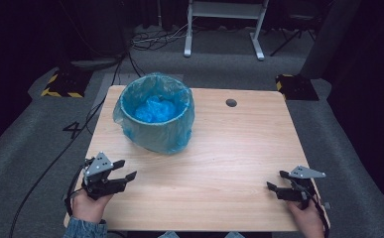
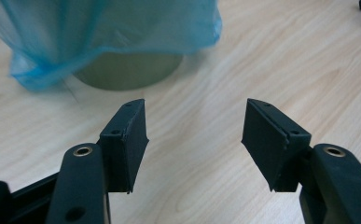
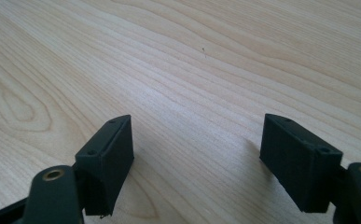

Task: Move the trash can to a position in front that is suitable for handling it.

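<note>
While a bag-lined bin (image 1: 155,116) stands upper left on the table (image 1: 229,163), left gripper (image 1: 124,170) and right gripper (image 1: 276,181) sit wide open, empty, at bottom corners.

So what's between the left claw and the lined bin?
Nothing: bare wooden table between the left claw and the bin, seen in the left gripper view.

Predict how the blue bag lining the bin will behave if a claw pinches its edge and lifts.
The bag looks thin and crinkled, so probably floppy and light. It drapes loosely over the bin, so it may slide off.
</note>
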Tool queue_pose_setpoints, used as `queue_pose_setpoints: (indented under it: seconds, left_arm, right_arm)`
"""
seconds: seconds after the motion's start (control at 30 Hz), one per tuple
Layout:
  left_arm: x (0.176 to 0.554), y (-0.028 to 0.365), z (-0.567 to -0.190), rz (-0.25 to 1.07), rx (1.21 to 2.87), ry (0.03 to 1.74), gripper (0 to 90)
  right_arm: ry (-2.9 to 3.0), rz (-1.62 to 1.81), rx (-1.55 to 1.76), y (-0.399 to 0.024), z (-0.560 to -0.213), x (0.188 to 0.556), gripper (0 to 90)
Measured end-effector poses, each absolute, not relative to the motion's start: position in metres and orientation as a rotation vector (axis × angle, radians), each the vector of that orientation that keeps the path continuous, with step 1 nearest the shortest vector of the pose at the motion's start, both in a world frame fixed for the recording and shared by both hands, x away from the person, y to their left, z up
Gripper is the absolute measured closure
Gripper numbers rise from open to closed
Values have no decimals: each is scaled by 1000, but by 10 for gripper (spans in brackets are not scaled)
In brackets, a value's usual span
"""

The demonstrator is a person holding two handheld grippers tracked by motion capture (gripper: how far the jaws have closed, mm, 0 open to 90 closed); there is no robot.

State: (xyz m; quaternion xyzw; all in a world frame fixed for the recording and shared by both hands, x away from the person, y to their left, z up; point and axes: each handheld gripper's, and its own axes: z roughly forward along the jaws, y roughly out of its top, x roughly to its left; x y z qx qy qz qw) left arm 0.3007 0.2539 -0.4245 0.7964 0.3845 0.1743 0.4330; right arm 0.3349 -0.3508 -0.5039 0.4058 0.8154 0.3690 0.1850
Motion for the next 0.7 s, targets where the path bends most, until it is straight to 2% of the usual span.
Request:
queue_pose_setpoints:
  seconds: [0.1, 0.2, 0.37, 0.5, 0.7]
  left_arm:
    - [302, 257, -412, 450, 1947, 955, 387]
    - [306, 256, -401, 495, 1884, 957, 304]
    - [314, 259, -393, 510, 1850, 960, 351]
    - [322, 254, -385, 520, 1938, 919, 371]
    - [333, 251, -370, 530, 1960, 904, 380]
  right_arm:
    - [2298, 1040, 1144, -351, -504, 335, 257]
    - [2298, 1040, 1144, -351, -504, 335, 257]
    - [2294, 1036, 1149, -351, -504, 335, 251]
    - [2294, 1036, 1148, -351, -504, 335, 251]
    - [2294, 1036, 1148, -351, -504, 335, 250]
